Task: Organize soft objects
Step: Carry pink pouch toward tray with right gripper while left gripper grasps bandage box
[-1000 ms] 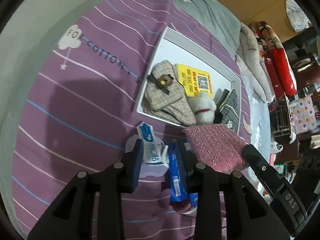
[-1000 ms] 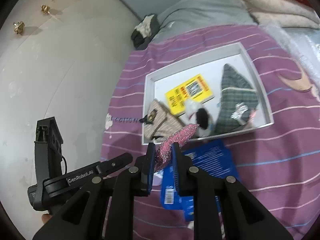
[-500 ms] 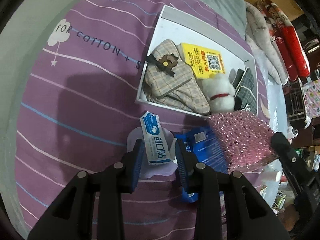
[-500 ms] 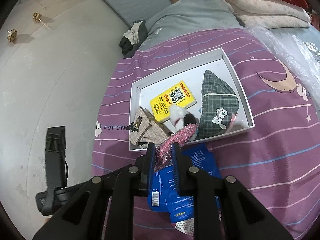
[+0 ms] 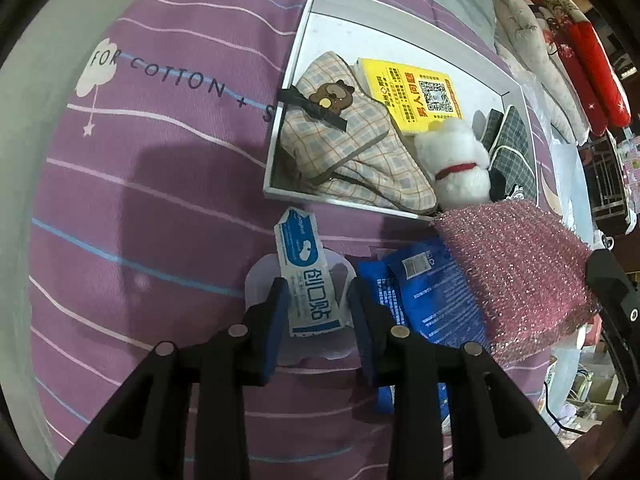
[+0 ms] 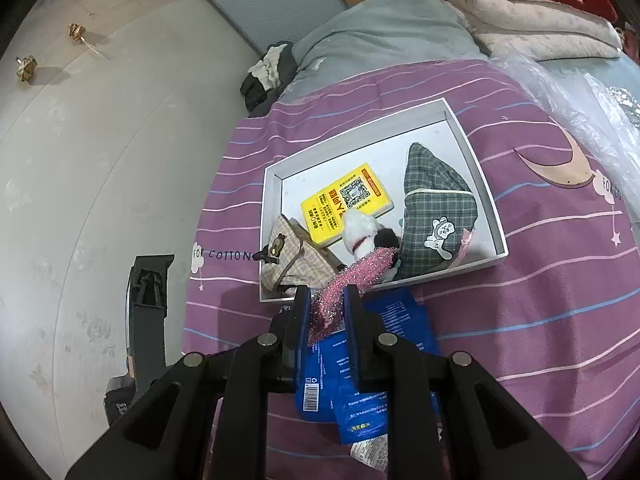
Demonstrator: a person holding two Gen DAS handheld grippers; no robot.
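My left tool points down over the white-and-blue packet on the purple bedspread, its jaws closing with the packet between them; whether the pads press it I cannot tell. My right tool is clamped on the pink glitter cloth, held above the blue pouches beside the near rim of the white tray. The tray's far half is bare; its near half is crowded with the beige plaid pouch, yellow pack, white plush toy and green plaid pouch. The cloth hides part of the toy.
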